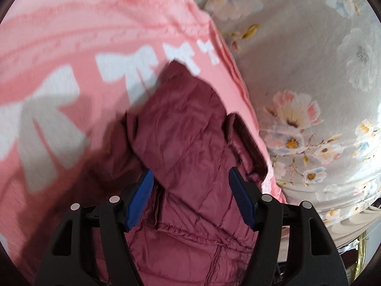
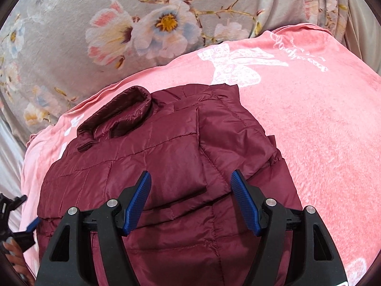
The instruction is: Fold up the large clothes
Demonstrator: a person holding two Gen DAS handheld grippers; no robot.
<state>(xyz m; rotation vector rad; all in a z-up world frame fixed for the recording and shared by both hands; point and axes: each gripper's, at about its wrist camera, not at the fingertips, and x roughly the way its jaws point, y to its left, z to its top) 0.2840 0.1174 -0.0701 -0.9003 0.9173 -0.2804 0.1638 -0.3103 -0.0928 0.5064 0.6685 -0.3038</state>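
A maroon quilted jacket (image 2: 166,157) lies on a pink blanket (image 2: 309,131), its collar (image 2: 119,109) at the upper left and a sleeve folded across its front. My right gripper (image 2: 190,183) hovers over that folded sleeve, blue pads wide apart and pressing on nothing. My left gripper (image 1: 190,181) is also open above a folded-over part of the jacket (image 1: 185,131); fabric lies under and between its fingers without being pinched. In the right wrist view the left gripper's blue fingertip (image 2: 33,222) shows at the jacket's left edge, with a hand (image 2: 14,255) behind it.
The pink blanket (image 1: 71,35) carries white bow prints (image 1: 133,66) and lies on a grey floral bedspread (image 2: 119,23), which also fills the right side of the left wrist view (image 1: 309,95). The bed's edge drops away at the lower right (image 1: 352,226).
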